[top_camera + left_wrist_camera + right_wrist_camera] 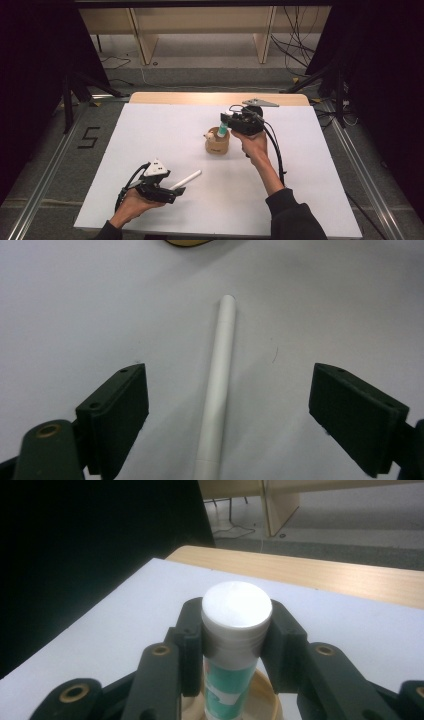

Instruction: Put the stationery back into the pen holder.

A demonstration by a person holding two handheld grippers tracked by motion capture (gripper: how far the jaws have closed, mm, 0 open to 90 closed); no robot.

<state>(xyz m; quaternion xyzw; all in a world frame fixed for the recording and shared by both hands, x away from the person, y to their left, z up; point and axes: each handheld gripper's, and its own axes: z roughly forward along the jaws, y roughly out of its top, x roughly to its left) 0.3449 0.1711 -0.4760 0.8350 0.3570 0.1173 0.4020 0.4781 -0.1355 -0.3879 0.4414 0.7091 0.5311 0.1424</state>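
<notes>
Presently, no legible brand or writing appears on any item; the tube's green-and-white label is unreadable. Count: one white pen [186,180], one tube [222,131], one tan cup [217,142]. Near the tabletop's front-left corner, the left gripper [176,191] stands released, the pen lying untouched between its jaws. Mid-tabletop, the right gripper [226,119] grasps the tube below its white cap, directly above the cup.

Green-and-white tube [223,129] with wide white cap [236,605], upright, right of frame centre in high view, lower end inside tan wooden cup [217,142]. Cup upright, mid-frame on white sheet. White pen-like stick [186,179] lying flat, lower centre-left, angled up-right; runs vertically mid-frame in left gripper view.
</notes>
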